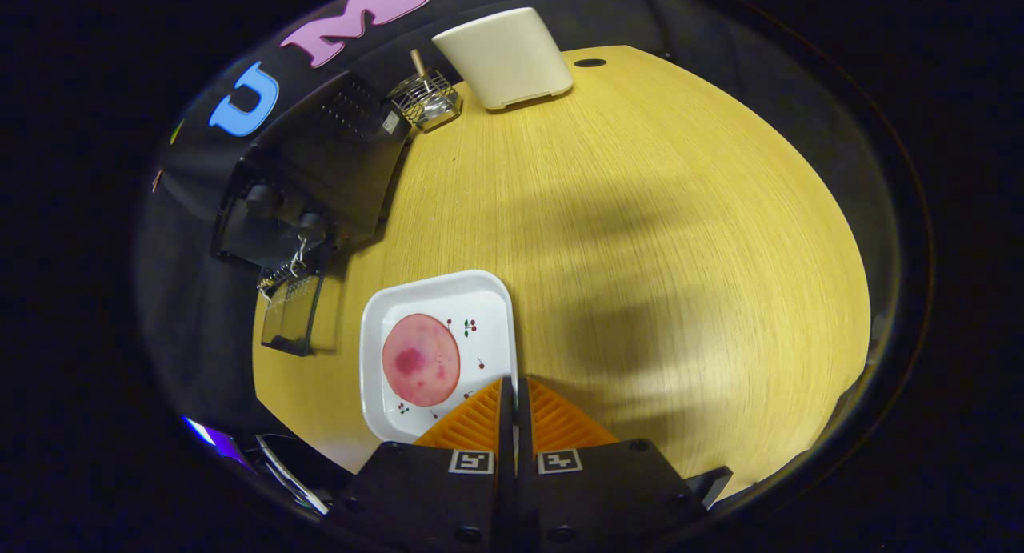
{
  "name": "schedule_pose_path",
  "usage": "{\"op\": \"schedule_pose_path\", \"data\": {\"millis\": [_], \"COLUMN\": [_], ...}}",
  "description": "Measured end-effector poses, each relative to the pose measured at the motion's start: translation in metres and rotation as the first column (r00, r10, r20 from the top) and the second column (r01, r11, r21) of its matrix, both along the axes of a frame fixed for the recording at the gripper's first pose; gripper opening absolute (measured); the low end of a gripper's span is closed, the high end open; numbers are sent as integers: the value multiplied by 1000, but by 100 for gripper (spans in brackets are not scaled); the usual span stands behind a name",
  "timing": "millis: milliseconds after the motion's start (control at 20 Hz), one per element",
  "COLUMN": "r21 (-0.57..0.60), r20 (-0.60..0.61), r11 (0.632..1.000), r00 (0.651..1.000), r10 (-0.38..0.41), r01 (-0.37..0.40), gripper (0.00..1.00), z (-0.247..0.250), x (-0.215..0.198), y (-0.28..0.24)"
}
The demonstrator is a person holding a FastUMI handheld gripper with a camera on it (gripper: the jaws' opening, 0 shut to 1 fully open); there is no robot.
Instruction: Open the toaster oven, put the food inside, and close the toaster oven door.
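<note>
Gripper (513,393) at bottom centre of frame, orange ribbed fingers (472,425) pressed almost together, only a thin dark slit between them, and the right-hand rim of the white plate (436,353) runs right into that slit, so it reads as clamped on the plate edge. Plate is a rounded square with small cherry prints, sitting lower centre-left on the wooden tabletop (640,241), partly overlapped by the left finger. On the plate: one round pink slice of food (421,359) with darker red blotches, lying flat, left of the fingertips, not touching them. Toaster oven (320,169) is at upper left, black, near the table's edge against the dark booth wall; two knobs visible on its front. Its glass door (290,313) appears dropped open, lying out toward the plate, with something metallic, like a rack edge, showing at the hinge end; can't make out the interior. Door and plate are near each other but apart. Beyond the oven, upper centre-left, a small wire basket (428,98) with a wooden handle sticking up. Next to it at top centre a cream-coloured container (506,57) standing on the table. A soft shadow falls across the middle of the tabletop.
</note>
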State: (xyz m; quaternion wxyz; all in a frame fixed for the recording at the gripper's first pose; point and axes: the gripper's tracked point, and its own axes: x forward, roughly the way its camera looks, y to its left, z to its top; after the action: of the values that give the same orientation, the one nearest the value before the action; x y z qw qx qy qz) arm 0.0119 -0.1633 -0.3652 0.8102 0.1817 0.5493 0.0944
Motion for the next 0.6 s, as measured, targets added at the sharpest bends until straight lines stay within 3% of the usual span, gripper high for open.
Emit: {"op": "schedule_pose_path", "data": {"millis": [200,450,600], "r21": [78,128,188], "r20": [-35,6,-1], "r11": [989,969,930], "r00": [992,977,947], "r10": [-123,-213,-320], "r01": [125,210,315], "gripper": [5,6,5], "z": [10,32,44], "x": [-7,-24,-41], "y": [-5,-10,-3]}}
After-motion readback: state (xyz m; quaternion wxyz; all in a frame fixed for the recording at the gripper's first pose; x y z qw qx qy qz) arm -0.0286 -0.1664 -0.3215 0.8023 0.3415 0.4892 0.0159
